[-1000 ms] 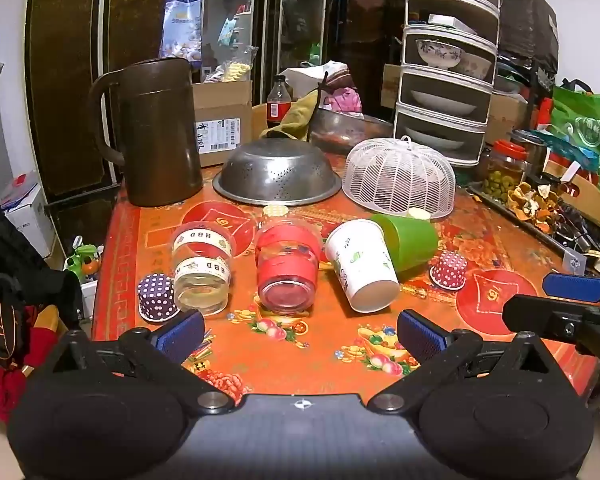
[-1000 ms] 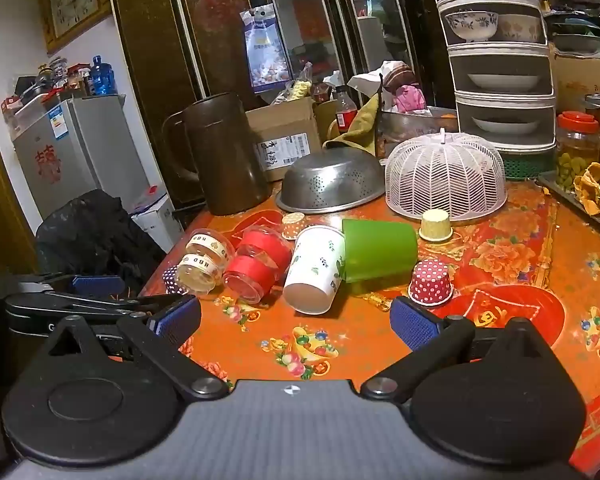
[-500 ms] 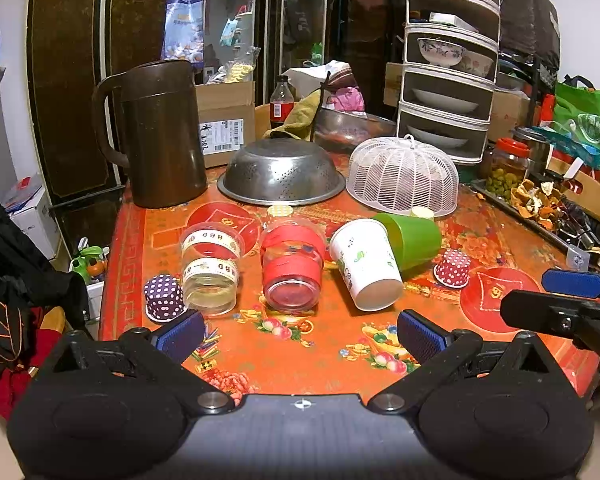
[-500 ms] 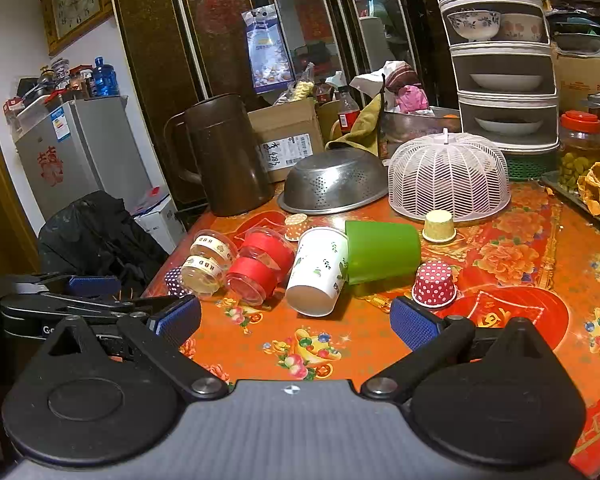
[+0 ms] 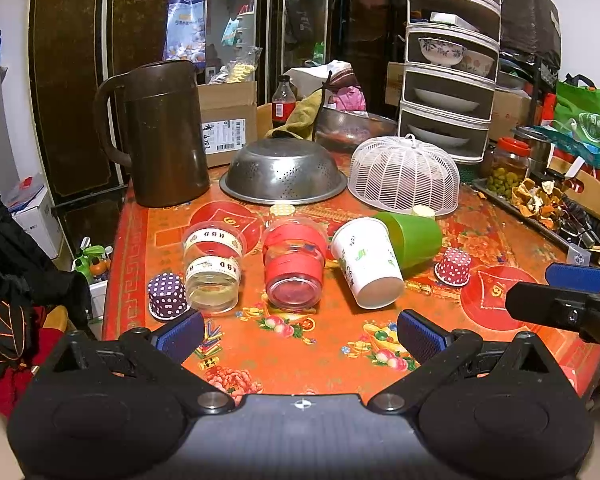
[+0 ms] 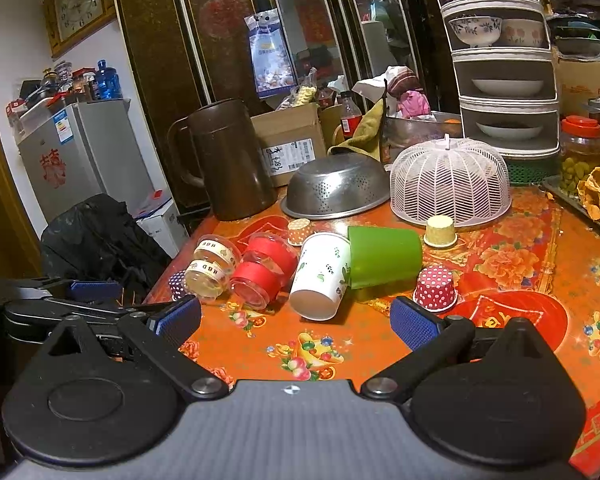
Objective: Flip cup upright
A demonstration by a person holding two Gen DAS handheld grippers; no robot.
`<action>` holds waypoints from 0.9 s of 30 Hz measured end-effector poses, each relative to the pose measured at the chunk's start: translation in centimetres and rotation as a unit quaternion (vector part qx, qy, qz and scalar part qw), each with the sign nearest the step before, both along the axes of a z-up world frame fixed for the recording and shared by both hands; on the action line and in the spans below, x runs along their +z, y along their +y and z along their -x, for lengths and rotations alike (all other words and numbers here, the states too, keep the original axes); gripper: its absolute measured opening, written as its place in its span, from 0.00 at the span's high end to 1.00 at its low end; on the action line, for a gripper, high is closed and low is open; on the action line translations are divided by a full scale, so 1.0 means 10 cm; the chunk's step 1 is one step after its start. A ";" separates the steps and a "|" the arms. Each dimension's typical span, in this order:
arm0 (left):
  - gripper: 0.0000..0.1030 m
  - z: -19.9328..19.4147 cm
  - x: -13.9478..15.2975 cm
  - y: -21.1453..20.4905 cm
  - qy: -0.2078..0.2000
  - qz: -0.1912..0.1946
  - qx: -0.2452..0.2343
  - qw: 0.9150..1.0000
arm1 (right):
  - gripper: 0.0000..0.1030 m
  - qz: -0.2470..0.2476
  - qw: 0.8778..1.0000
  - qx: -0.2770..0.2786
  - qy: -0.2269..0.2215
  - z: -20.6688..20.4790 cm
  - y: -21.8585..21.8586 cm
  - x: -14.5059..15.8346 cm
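Note:
Several cups lie on their sides mid-table: a white paper cup [image 5: 367,263] [image 6: 321,275], a green cup [image 5: 414,237] [image 6: 384,257] behind it, a clear cup with red bands [image 5: 294,267] [image 6: 262,270], and a clear cup with white bands [image 5: 213,266] [image 6: 212,266]. My left gripper [image 5: 300,336] is open and empty, short of the cups near the table's front edge. My right gripper [image 6: 296,322] is open and empty, just in front of the white cup. It also shows at the right of the left wrist view [image 5: 568,296].
Small dotted paper cups [image 5: 167,295] [image 5: 453,266] [image 6: 436,288] stand inverted by the cups. Behind are a brown jug [image 5: 164,136], a steel colander [image 5: 283,172] upside down, a white mesh cover [image 5: 404,174] and a tiered rack [image 5: 450,60]. The table's left edge [image 5: 118,264] drops off.
Both grippers have drawn back slightly and the view has shifted a little; the cups have not moved. Both grippers stay open.

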State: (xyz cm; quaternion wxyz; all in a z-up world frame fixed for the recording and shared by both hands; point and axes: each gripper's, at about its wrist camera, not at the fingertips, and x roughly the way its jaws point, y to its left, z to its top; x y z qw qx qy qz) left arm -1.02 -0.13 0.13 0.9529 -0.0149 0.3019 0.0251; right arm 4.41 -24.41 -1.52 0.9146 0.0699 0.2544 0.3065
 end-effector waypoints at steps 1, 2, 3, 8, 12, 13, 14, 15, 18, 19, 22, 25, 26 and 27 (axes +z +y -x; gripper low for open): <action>0.00 0.00 0.00 0.00 0.001 -0.001 0.000 1.000 | 0.01 0.000 1.000 0.000 0.000 0.00 0.00 0.00; 0.00 -0.01 0.00 0.00 0.003 -0.002 0.001 1.000 | 0.01 0.000 1.000 0.000 0.000 0.00 0.00 0.00; 0.00 -0.01 -0.01 0.00 0.005 -0.002 0.003 1.000 | 0.01 0.000 1.000 0.000 0.000 0.00 0.00 0.00; 0.00 -0.01 -0.01 0.00 0.005 -0.002 0.003 1.000 | 0.01 -0.002 1.000 0.000 0.001 0.00 -0.02 0.00; 0.00 0.00 -0.01 0.00 0.005 -0.003 0.004 1.000 | 0.01 -0.003 1.000 0.001 0.002 0.00 -0.02 0.00; 0.00 0.00 -0.01 0.00 0.005 -0.003 0.004 1.000 | 0.01 -0.003 1.000 0.001 0.002 0.01 -0.02 0.00; 0.00 0.00 -0.01 0.00 0.005 -0.003 0.003 1.000 | 0.01 -0.003 1.000 0.000 0.001 0.01 -0.03 0.00; 0.00 0.00 -0.01 0.00 0.005 -0.003 0.004 1.000 | 0.01 -0.004 1.000 0.000 0.002 0.01 -0.03 0.00; 0.00 -0.01 -0.01 0.00 0.006 -0.003 0.004 1.000 | 0.01 -0.005 1.000 0.000 0.002 0.00 -0.03 0.00; 0.00 -0.01 -0.02 -0.01 0.007 -0.003 0.004 1.000 | 0.01 -0.005 1.000 0.000 0.002 0.01 -0.04 0.00; 0.00 -0.01 -0.02 -0.02 0.007 -0.004 0.004 1.000 | 0.01 -0.004 1.000 0.000 0.002 0.00 -0.04 0.00; 0.00 -0.01 -0.02 -0.02 0.007 -0.004 0.004 1.000 | 0.01 -0.005 1.000 -0.001 0.002 0.00 -0.04 0.00; 0.00 -0.01 -0.02 -0.02 0.007 -0.004 0.005 1.000 | 0.01 -0.005 1.000 -0.002 0.002 0.00 -0.04 0.00; 0.00 -0.01 -0.02 -0.03 0.008 -0.005 0.005 1.000 | 0.01 -0.006 1.000 -0.002 0.002 0.01 -0.05 0.00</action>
